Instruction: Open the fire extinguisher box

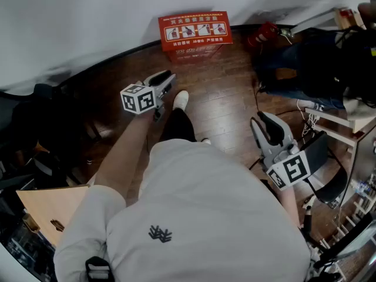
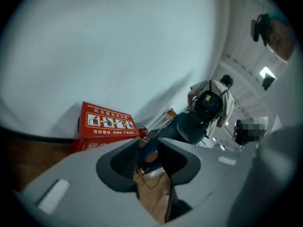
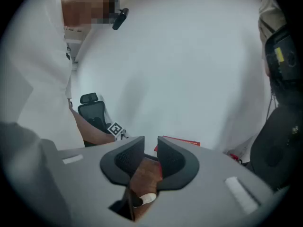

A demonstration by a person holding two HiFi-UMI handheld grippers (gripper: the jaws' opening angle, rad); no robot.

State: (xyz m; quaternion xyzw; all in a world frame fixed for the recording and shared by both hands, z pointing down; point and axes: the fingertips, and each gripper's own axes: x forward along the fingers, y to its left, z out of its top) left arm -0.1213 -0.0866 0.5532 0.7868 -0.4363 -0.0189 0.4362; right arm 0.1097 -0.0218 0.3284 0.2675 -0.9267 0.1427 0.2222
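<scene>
Head view shows the wooden floor (image 1: 223, 98) stretching ahead of you. The fire extinguisher box (image 1: 195, 33) stands on it against the wall, well beyond both sets of fingers. It is a red box whose long axis runs along the wall, and it appears closed. The face turned up toward you carries a row of white instruction pictures and print; I cannot make out a latch or handle. Your left gripper (image 1: 164, 81) is the nearer one and points almost straight at the box. Your right gripper (image 1: 267, 125) hangs further back, off to the right. Both pairs of fingers stand a little apart with nothing between them, so you will likely need to step closer first.
</scene>
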